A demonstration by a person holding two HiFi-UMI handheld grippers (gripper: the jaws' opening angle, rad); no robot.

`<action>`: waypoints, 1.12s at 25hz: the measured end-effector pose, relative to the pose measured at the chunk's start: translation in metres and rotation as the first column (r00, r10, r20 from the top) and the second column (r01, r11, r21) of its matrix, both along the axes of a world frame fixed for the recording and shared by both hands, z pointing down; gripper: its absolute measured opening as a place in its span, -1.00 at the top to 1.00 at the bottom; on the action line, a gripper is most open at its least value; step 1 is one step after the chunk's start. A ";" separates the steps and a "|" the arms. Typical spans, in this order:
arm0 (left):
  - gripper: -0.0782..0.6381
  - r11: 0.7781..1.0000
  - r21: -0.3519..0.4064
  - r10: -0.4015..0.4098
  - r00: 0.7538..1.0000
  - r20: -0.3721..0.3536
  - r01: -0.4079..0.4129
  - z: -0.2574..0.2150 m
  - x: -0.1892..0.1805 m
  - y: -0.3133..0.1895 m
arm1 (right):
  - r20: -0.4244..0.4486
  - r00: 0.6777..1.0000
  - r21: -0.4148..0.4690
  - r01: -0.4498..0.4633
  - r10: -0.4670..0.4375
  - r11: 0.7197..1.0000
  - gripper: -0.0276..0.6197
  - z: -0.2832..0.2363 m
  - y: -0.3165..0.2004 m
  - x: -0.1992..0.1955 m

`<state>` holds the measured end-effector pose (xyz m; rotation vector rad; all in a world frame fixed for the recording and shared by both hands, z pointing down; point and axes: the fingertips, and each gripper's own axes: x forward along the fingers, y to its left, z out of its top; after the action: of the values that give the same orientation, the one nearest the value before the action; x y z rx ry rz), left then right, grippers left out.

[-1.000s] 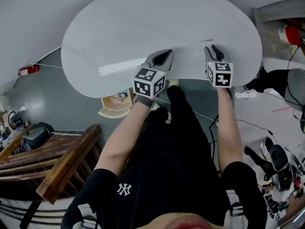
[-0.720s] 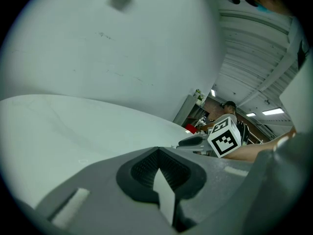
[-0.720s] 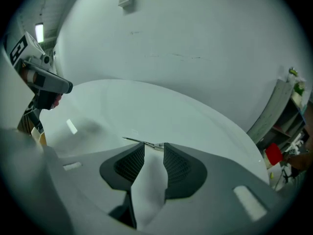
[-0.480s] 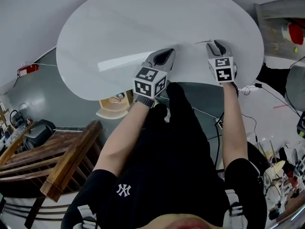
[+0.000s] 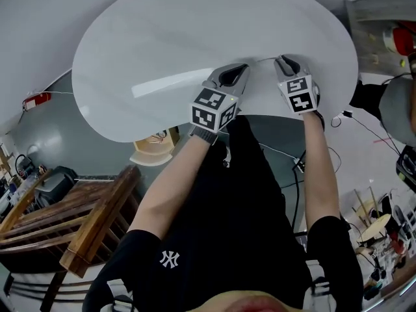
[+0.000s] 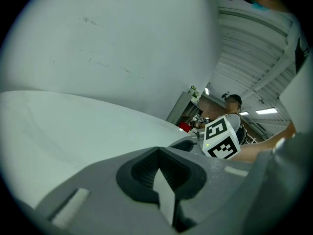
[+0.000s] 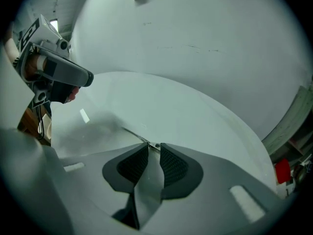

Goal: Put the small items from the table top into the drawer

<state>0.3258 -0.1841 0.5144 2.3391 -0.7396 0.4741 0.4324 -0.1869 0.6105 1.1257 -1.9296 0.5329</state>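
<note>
At the far left of the head view stands dark wooden furniture (image 5: pixel 91 229) with slatted, brown-stained bars. Beyond it spreads the table (image 5: pixel 162 38), a rounded top in smooth white with a faint sheen and a thin, clean edge. Over its near rim, left of centre, the left gripper (image 5: pixel 242 67) reaches in; its shell is matte grey plastic, its pads black and finely ribbed, and a black-and-white marker cube (image 5: pixel 213 108) sits on its back. In the left gripper view the left gripper (image 6: pixel 157 150) has its pads pressed together to a point, with nothing between them. Just to its right lies the thin metal piece (image 5: pixel 263 59), a slim, straight, wire-like sliver with a dull shine, flat on the table near the front edge. In the right gripper view the thin metal piece (image 7: pixel 132 132) runs away to the upper left across the white top. Its near end sits between the tips of the right gripper (image 7: pixel 152 145), whose jaws stand narrow and pinch that end. The right gripper (image 5: pixel 281 60) has the same grey shell, and carries its own cube (image 5: pixel 298 95).
</note>
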 end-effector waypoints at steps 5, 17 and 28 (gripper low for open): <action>0.78 1.000 0.001 0.000 1.000 0.004 0.000 -0.001 0.001 -0.001 | -0.008 1.000 -0.008 0.010 -0.010 1.000 0.84 0.001 0.005 -0.009; 0.78 0.998 0.016 -0.054 0.999 0.000 0.054 -0.008 -0.033 0.014 | 0.065 0.997 0.056 -0.043 0.039 0.998 0.83 -0.031 0.010 -0.047; 0.78 0.988 0.037 -0.151 0.989 -0.003 0.151 -0.016 -0.107 0.052 | 0.187 0.982 0.089 -0.046 0.029 0.995 0.83 -0.062 0.038 -0.127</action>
<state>0.2193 -0.1324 0.4985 2.2959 -0.9248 0.3970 0.3051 -0.1488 0.5484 1.2102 -2.1161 0.5915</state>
